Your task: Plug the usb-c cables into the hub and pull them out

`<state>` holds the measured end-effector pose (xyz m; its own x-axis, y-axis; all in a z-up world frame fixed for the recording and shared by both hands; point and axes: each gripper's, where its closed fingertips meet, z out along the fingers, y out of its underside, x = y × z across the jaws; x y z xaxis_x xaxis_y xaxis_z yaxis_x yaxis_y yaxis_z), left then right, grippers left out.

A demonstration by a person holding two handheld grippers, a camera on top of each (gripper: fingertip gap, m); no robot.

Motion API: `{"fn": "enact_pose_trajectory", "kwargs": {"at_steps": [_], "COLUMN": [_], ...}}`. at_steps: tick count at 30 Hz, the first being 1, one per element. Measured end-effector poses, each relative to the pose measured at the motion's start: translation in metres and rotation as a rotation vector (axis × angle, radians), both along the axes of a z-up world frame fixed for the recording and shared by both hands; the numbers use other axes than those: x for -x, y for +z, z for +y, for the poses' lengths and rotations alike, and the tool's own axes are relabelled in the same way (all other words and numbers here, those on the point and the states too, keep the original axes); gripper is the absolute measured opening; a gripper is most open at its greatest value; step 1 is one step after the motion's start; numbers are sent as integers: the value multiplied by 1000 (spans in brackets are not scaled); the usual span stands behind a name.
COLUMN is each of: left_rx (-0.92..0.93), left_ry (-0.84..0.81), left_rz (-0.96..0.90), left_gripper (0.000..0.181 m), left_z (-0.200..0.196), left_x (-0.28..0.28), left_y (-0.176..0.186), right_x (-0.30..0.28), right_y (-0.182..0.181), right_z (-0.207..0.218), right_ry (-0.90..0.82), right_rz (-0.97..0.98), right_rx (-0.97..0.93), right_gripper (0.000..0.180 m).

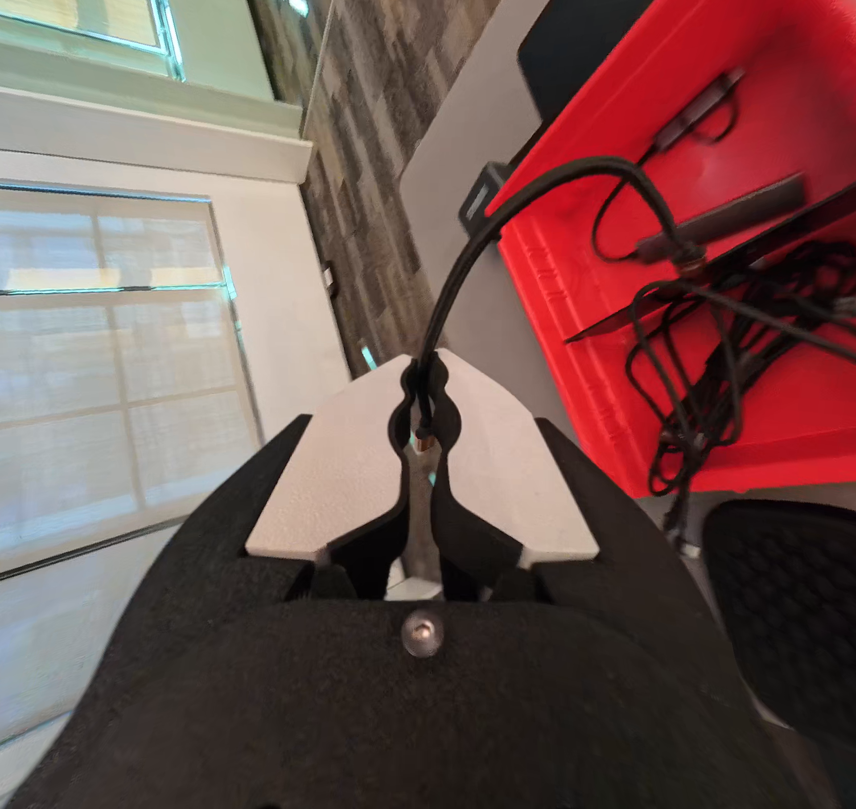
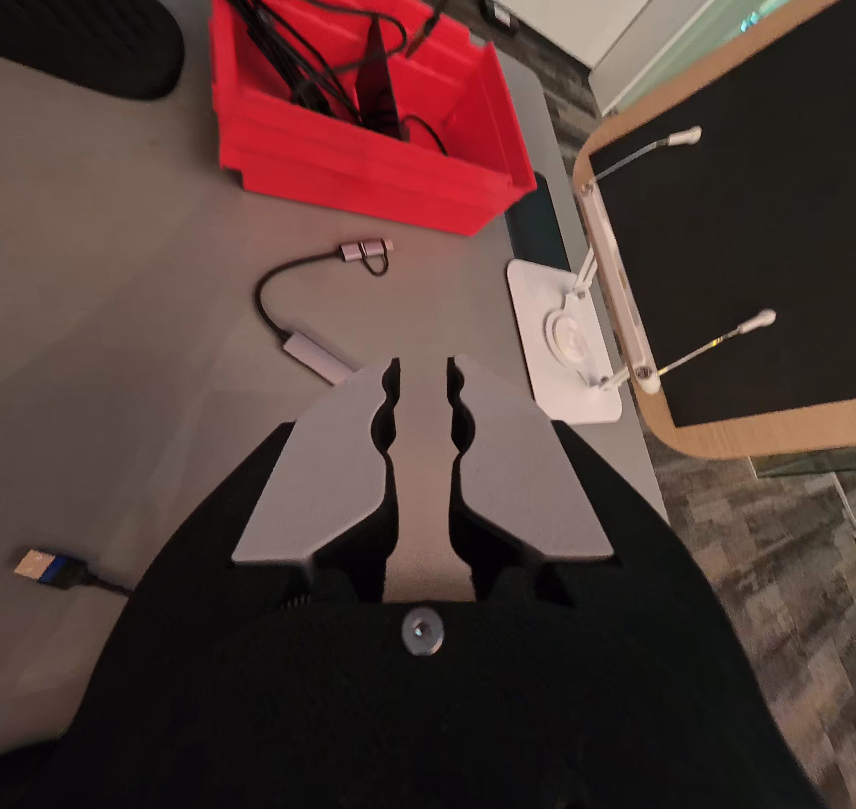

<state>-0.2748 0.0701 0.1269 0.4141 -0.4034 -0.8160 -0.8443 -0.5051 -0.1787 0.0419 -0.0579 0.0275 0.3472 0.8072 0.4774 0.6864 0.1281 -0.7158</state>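
Note:
My left gripper (image 1: 424, 363) is shut on a black usb-c cable (image 1: 468, 258), held up in the air beside the red bin (image 1: 579, 277); the cable's plug end sits between the jaws and the cable arcs back into the bin. My right gripper (image 2: 422, 363) is open and empty, low over the grey table. The silver hub (image 2: 315, 358) lies just left of its left fingertip, partly hidden by it. The hub's short black lead (image 2: 268, 286) curves up to a silver plug (image 2: 366, 249) near the bin (image 2: 370, 175).
The red bin holds a tangle of black cables (image 2: 301, 54) and a dark divider (image 2: 377, 87). A black plug with a gold and blue tip (image 2: 48, 571) lies front left. A white stand base (image 2: 569, 346) holds a wood-framed black board (image 2: 722, 212) at right. A black mesh object (image 2: 83, 22) sits back left. My left tips are about 40 centimetres from the silver hub (image 2: 315, 358), my right tips only 20 centimetres. The right tips stand about 25 centimetres off the hub's short black lead (image 2: 268, 286).

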Motion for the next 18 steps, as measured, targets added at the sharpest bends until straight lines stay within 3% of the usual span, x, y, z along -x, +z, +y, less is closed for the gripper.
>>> {"fn": "enact_pose_trajectory", "kwargs": {"at_steps": [6,10,14,18], "left_rx": [111,140,249,322], "left_ry": [-173,-259,-382,-492], "left_rz": [-477,-529,-552,-471], "left_gripper": [3,3,3,3], "left_z": [-34,-55,-85,-112], "left_x": [-80,-124,-183,-224], "left_y": [28,30,10,-10], "right_x": [67,113,141,105], "right_y": [35,58,61,73], "right_z": [-34,-78,-62,-18], "right_ry": [265,459,276,-2], "right_rz": [336,594,784,975], "right_rx": [14,210,309,84], "right_gripper": [20,13,18,27]}}
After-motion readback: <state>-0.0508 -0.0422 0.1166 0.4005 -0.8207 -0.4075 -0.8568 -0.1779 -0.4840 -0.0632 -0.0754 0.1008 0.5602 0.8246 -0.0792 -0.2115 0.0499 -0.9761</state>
